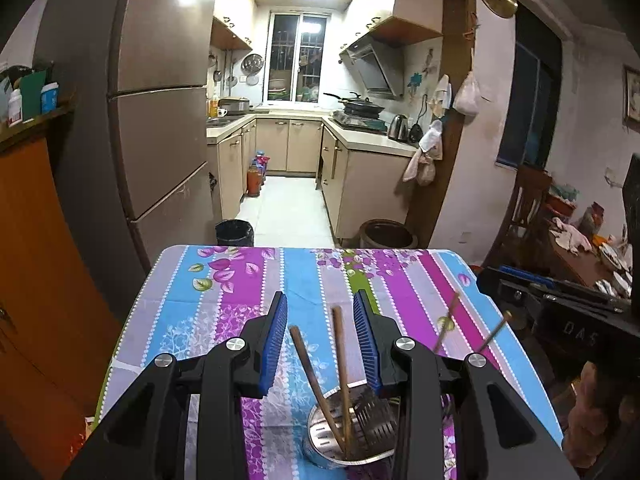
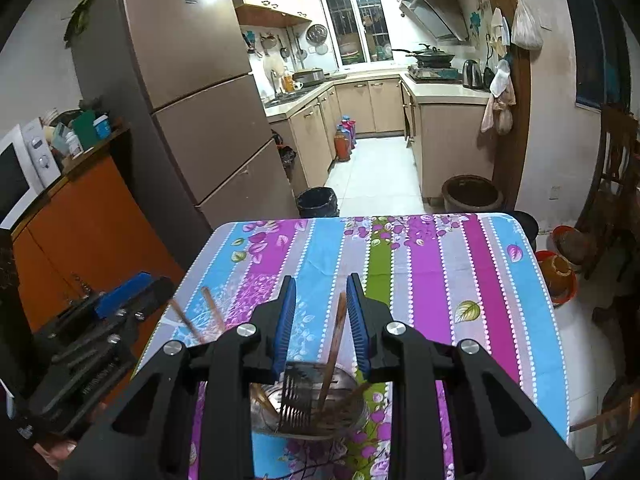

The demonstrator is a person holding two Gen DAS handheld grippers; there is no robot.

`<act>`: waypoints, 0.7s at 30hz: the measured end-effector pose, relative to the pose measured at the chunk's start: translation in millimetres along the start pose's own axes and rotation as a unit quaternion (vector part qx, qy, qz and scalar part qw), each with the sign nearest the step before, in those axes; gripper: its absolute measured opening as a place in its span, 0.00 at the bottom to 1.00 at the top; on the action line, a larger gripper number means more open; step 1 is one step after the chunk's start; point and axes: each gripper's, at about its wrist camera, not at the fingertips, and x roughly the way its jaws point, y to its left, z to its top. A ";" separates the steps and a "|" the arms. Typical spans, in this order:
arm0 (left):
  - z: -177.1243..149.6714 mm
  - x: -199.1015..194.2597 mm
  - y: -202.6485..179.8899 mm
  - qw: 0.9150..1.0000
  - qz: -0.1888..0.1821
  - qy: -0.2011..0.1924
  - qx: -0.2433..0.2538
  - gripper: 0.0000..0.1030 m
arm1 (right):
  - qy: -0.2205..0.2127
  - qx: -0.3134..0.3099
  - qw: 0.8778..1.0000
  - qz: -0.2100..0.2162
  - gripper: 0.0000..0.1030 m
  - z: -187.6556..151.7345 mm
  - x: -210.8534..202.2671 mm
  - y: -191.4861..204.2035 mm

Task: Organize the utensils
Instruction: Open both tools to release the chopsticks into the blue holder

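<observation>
Your left tongs (image 1: 320, 312) stand partly open over the metal holder (image 1: 352, 432), gripping nothing. Your right tongs (image 2: 321, 294) are narrower, with chopsticks (image 2: 336, 344) standing loose between them above the surface (image 2: 460, 264).

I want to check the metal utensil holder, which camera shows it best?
The left wrist view: the perforated steel utensil holder shows its rim and slotted wall. The right wrist view shows it blurred, partly behind the gripper.

A home: beyond the cloth-covered table (image 1: 240, 280), a fridge (image 1: 160, 120) and narrow kitchen with stove (image 1: 360, 114).
</observation>
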 end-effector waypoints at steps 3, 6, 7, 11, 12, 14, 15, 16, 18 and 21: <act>-12.4 -4.4 -7.9 1.000 -0.005 0.007 0.008 0.35 | -0.003 -0.010 1.000 -0.002 0.24 -8.8 -9.0 5.7; -26.4 -9.7 -16.0 1.000 -0.002 0.009 0.020 0.35 | -0.001 -0.012 1.000 0.000 0.24 -19.9 -15.6 8.7; -30.8 -11.5 -17.0 1.000 -0.001 0.009 0.022 0.35 | -0.002 -0.012 1.000 0.000 0.24 -24.4 -18.7 8.8; -49.0 -23.4 -17.2 1.000 -0.008 0.012 0.018 0.34 | -0.003 -0.016 1.000 -0.002 0.24 -42.2 -29.8 9.2; -53.3 -26.5 -16.8 1.000 -0.008 0.012 0.019 0.34 | -0.003 -0.018 1.000 -0.002 0.24 -47.5 -32.7 10.0; -66.2 -35.5 -17.8 1.000 -0.013 0.010 0.025 0.34 | 0.001 -0.025 1.000 0.001 0.24 -60.3 -38.0 10.7; -74.9 -41.2 -18.6 0.999 -0.014 0.010 0.030 0.33 | 0.002 -0.029 1.000 -0.001 0.24 -68.1 -40.7 11.6; -81.6 -44.9 -19.8 0.999 -0.015 0.010 0.033 0.33 | 0.003 -0.030 1.000 0.000 0.24 -73.3 -42.5 12.2; -95.1 -52.5 -19.5 0.999 -0.023 0.012 0.035 0.31 | 0.008 -0.032 0.999 0.006 0.24 -89.6 -46.6 13.0; -122.2 -70.4 -17.9 0.999 -0.035 0.016 0.034 0.30 | 0.015 -0.038 0.999 0.007 0.24 -114.2 -53.5 15.1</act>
